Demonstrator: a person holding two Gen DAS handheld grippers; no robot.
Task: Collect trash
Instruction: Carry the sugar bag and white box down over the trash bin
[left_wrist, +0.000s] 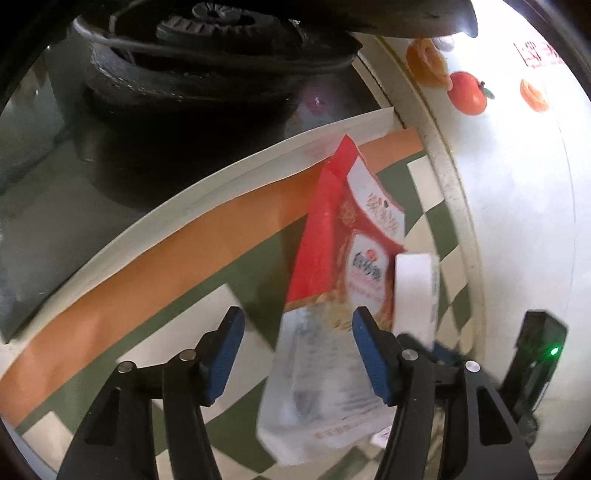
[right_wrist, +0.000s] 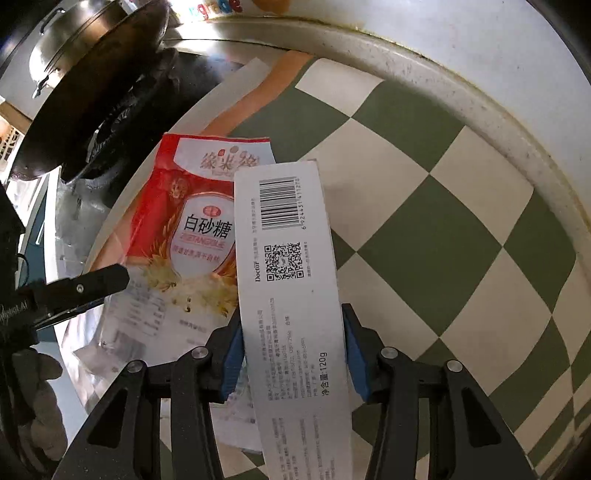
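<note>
Both wrist views looking steeply down at close range onto the green-and-cream checkered table (left_wrist: 236, 266) (right_wrist: 424, 206), sharing the red-and-white sugar pouch (left_wrist: 343, 229) (right_wrist: 192, 221), long white barcoded carton (left_wrist: 413, 291) (right_wrist: 291, 288) and black stove burner (left_wrist: 192, 96) (right_wrist: 110, 140).

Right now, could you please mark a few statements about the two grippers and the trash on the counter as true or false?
1. The right gripper is clamped on the white box. True.
2. The left gripper is shut tight on the sugar bag. False: its blue pads stand apart, open above the bag.
3. The checkered mat is blue and yellow. False: it is green and cream.
4. A dark pan sits on the stove beyond the bag. True.
</note>
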